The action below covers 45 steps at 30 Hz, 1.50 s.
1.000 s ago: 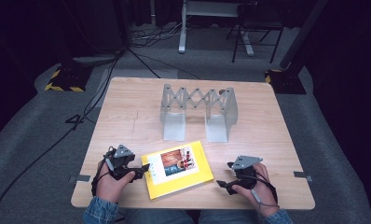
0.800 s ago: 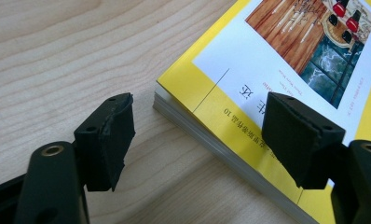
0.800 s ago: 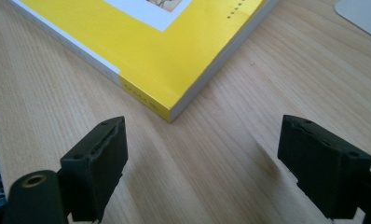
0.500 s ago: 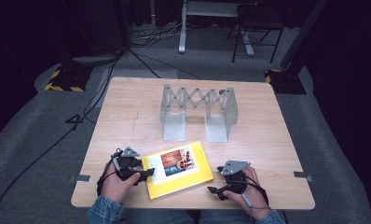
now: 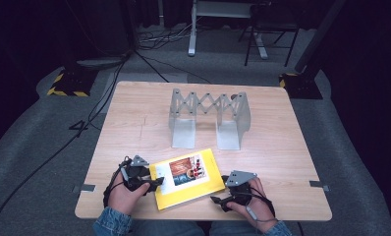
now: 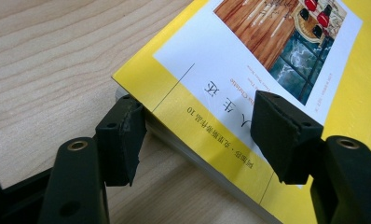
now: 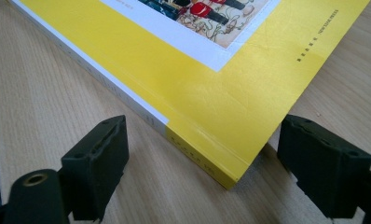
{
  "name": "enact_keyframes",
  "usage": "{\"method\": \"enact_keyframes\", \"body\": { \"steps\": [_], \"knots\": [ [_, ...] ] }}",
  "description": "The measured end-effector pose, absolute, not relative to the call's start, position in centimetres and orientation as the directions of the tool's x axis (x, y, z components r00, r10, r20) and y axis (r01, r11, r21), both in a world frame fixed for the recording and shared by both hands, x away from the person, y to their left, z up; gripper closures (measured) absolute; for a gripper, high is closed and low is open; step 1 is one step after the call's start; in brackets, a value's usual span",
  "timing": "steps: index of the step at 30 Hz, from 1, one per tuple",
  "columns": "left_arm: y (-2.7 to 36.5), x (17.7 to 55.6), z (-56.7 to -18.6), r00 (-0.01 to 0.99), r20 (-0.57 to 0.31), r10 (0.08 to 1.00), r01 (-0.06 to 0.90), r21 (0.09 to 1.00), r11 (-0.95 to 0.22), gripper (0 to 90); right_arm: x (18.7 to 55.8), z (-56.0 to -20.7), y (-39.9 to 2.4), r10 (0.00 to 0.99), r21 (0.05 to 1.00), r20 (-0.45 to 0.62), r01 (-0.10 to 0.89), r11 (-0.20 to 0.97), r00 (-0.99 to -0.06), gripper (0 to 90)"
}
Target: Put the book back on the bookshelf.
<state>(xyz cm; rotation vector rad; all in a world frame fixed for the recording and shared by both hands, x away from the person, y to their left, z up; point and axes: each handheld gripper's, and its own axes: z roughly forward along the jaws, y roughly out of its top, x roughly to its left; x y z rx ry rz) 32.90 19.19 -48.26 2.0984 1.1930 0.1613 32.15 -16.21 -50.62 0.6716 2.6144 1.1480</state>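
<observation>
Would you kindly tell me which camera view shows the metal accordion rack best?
The high view: the metal accordion rack stands whole beyond the yellow book. Both gripper views look at the book's corners instead.

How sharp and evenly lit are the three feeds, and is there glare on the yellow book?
High view: soft, the table lit and the floor around it nearly black. Left gripper view: yellow book crisp, its title print readable, the claw pads slightly blurred. Right gripper view: a faint sheen on the cover, no harsh glare, pads soft.
</observation>
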Motion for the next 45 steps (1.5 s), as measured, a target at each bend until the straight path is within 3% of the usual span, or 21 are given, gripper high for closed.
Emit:
{"method": "enact_keyframes", "body": {
  "steps": [8, 11, 15, 19, 26, 30, 33, 45],
  "knots": [
    [19.0, 32.6, -47.5, 0.605, -0.272, 0.748, 0.660, 0.696, -0.281, 44.9, 32.1, -50.6, -16.1, 0.498, 0.738, -0.008, 0.332, 0.588, -0.867, 17.0],
    [18.6, 32.5, -47.5, 0.636, -0.318, 0.704, 0.658, 0.699, -0.279, 54.1, 32.1, -50.6, -16.1, 0.499, 0.738, -0.007, 0.332, 0.588, -0.867, 17.0],
    [17.7, 32.3, -47.5, 0.666, -0.317, 0.676, 0.653, 0.686, -0.321, 67.3, 32.0, -50.6, -16.1, 0.501, 0.738, -0.007, 0.334, 0.587, -0.865, 16.9],
    [18.1, 32.2, -47.1, 0.669, -0.335, 0.663, 0.653, 0.692, -0.308, 73.0, 32.0, -50.6, -16.1, 0.501, 0.738, -0.007, 0.334, 0.587, -0.865, 16.9],
    [18.8, 32.2, -46.6, 0.654, -0.332, 0.679, 0.650, 0.706, -0.280, 72.7, 32.0, -50.6, -16.1, 0.501, 0.737, -0.007, 0.334, 0.587, -0.865, 16.9],
    [18.9, 31.9, -46.0, 0.666, -0.356, 0.656, 0.649, 0.710, -0.273, 84.2, 32.0, -50.6, -16.1, 0.504, 0.737, -0.007, 0.336, 0.586, -0.864, 16.9],
    [18.8, 31.6, -45.3, 0.682, -0.362, 0.636, 0.640, 0.716, -0.279, 87.9, 32.0, -50.5, -16.0, 0.506, 0.729, -0.010, 0.340, 0.595, -0.863, 15.8],
    [18.1, 31.1, -43.2, 0.722, -0.331, 0.607, 0.594, 0.747, -0.298, 88.9, 31.0, -48.2, -16.3, 0.496, 0.762, -0.083, 0.266, 0.591, -0.864, 16.0]
  ]
}}
